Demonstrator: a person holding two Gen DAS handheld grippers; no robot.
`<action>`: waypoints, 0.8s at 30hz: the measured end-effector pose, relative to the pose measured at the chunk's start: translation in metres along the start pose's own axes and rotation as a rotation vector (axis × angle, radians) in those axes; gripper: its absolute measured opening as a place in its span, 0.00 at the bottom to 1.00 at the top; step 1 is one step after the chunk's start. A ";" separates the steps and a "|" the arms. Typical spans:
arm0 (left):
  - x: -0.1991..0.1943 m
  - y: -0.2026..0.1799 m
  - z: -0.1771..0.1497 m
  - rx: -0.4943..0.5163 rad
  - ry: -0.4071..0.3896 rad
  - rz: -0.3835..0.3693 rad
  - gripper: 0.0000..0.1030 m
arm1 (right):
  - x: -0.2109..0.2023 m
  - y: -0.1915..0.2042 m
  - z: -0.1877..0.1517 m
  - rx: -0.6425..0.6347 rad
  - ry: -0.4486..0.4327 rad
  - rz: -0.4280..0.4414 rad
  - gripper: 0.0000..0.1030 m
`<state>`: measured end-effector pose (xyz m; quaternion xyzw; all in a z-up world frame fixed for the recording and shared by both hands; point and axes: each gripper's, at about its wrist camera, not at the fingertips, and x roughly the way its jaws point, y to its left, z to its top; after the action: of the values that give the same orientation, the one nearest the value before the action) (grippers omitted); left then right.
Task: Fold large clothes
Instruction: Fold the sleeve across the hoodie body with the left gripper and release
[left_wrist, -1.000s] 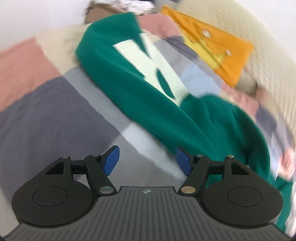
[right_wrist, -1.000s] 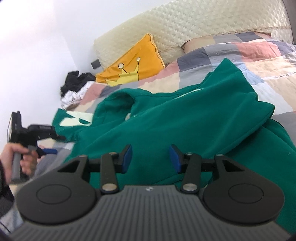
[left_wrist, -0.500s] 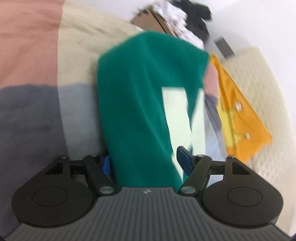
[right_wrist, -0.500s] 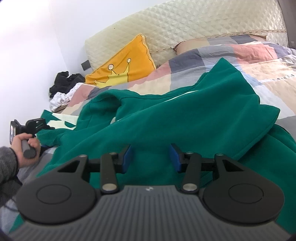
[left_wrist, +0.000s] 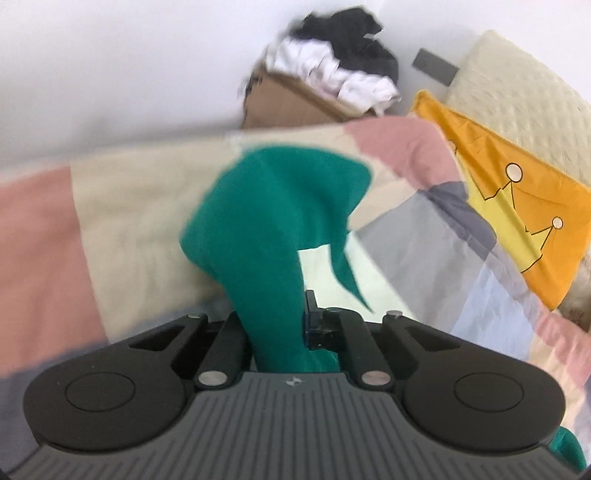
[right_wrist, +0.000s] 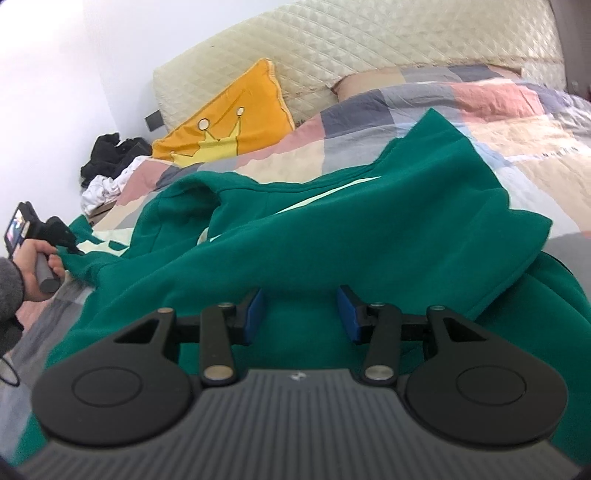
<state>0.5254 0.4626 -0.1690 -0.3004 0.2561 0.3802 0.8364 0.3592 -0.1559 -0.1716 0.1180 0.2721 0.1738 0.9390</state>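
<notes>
A large green sweatshirt (right_wrist: 369, 229) with pale lettering lies crumpled across the patchwork duvet (right_wrist: 498, 99). In the left wrist view a bunched corner of the green sweatshirt (left_wrist: 273, 206) rises between the fingers of my left gripper (left_wrist: 277, 321), which is shut on it. The right wrist view shows that left gripper (right_wrist: 72, 247) at the garment's far left edge, held by a person's hand (right_wrist: 37, 266). My right gripper (right_wrist: 301, 314) hovers low over the near part of the sweatshirt. Its blue pads (right_wrist: 255, 314) stand apart, with cloth showing behind the gap but nothing pinched.
An orange crown pillow (right_wrist: 229, 129) leans on the quilted cream headboard (right_wrist: 369, 48). A cardboard box (left_wrist: 295, 103) heaped with white and black clothes stands by the wall beyond the bed's left edge. A second patchwork pillow (right_wrist: 424, 77) lies at the head.
My left gripper swept along the sweatshirt's edge toward the box side, then closed on a fold of green cloth and lifted it. The right gripper stayed put and open.
</notes>
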 end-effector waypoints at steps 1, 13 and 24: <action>-0.009 -0.009 0.004 0.031 -0.013 0.009 0.08 | -0.001 0.000 0.002 0.001 0.012 -0.001 0.46; -0.166 -0.111 -0.006 0.411 -0.262 0.004 0.08 | -0.065 -0.015 0.018 0.007 -0.098 0.027 0.47; -0.290 -0.209 -0.084 0.699 -0.379 -0.131 0.07 | -0.105 -0.049 0.021 0.127 -0.162 0.053 0.48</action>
<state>0.5053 0.1531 0.0277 0.0618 0.1916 0.2646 0.9431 0.3002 -0.2447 -0.1206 0.1982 0.2024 0.1710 0.9437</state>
